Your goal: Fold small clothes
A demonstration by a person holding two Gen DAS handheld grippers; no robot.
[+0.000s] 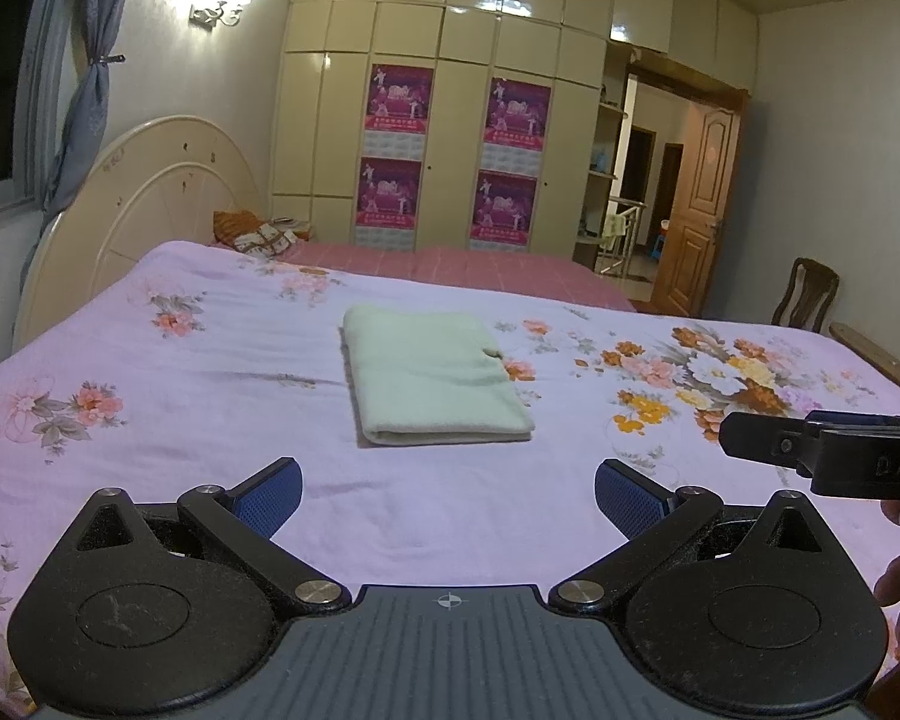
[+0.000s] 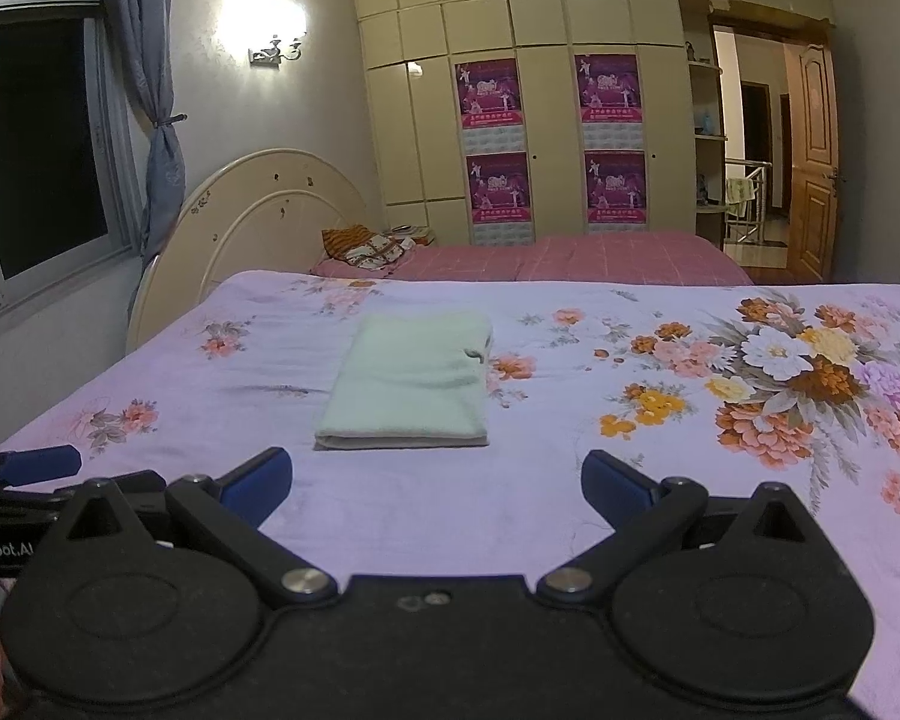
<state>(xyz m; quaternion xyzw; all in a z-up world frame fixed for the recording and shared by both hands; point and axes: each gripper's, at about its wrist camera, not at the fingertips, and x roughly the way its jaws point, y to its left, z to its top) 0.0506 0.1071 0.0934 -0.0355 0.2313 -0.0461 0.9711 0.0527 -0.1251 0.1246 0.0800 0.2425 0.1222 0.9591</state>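
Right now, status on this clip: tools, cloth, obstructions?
Left tool open, empty. Right tool open, empty. Green cloth folded flat on floral bedsheet, untouched. Nothing in the way.

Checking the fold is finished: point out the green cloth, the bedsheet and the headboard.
green cloth (image 1: 429,375): left wrist view, middle of its folded top layer.
bedsheet (image 1: 210,480): left wrist view, bare lilac patch left of the cloth.
headboard (image 2: 258,222): right wrist view, centre of the cream curved panel.

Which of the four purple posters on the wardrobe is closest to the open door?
The upper right poster; it hangs in the column nearer the door, above its twin.
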